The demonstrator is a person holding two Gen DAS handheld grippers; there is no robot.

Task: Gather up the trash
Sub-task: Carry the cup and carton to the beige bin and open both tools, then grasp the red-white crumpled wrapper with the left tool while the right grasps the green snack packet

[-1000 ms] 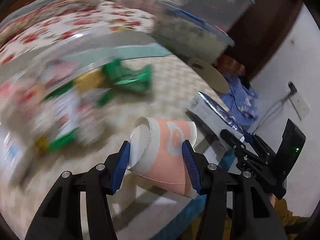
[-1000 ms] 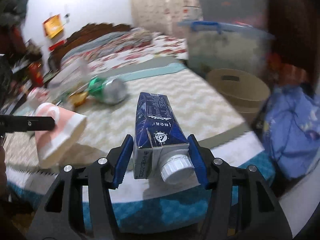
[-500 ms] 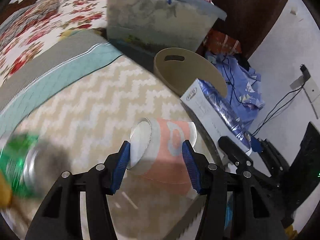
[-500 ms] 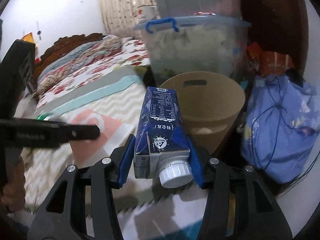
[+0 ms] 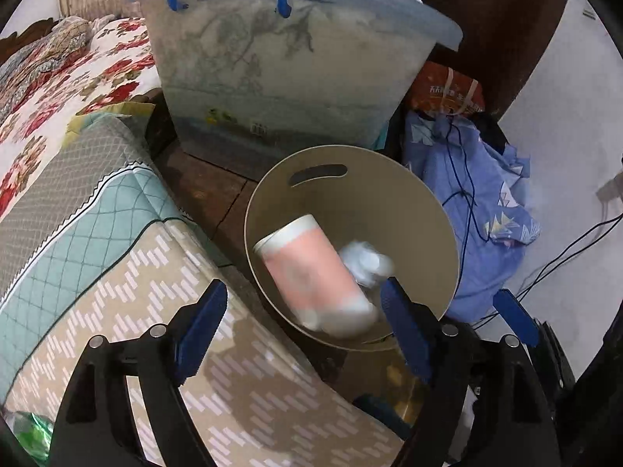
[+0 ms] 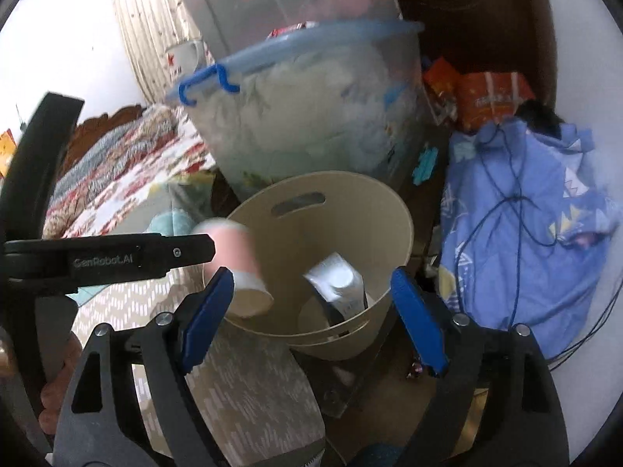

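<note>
Over the tan bin, both grippers are opening: the left gripper drops the pink cup, the right gripper the carton. Next, I judge, fetch remaining trash.

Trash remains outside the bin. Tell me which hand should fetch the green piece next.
Probably left. The left tongs, opening and empty, have the green piece at their view's lower left edge; the right wrist view shows none.
</note>
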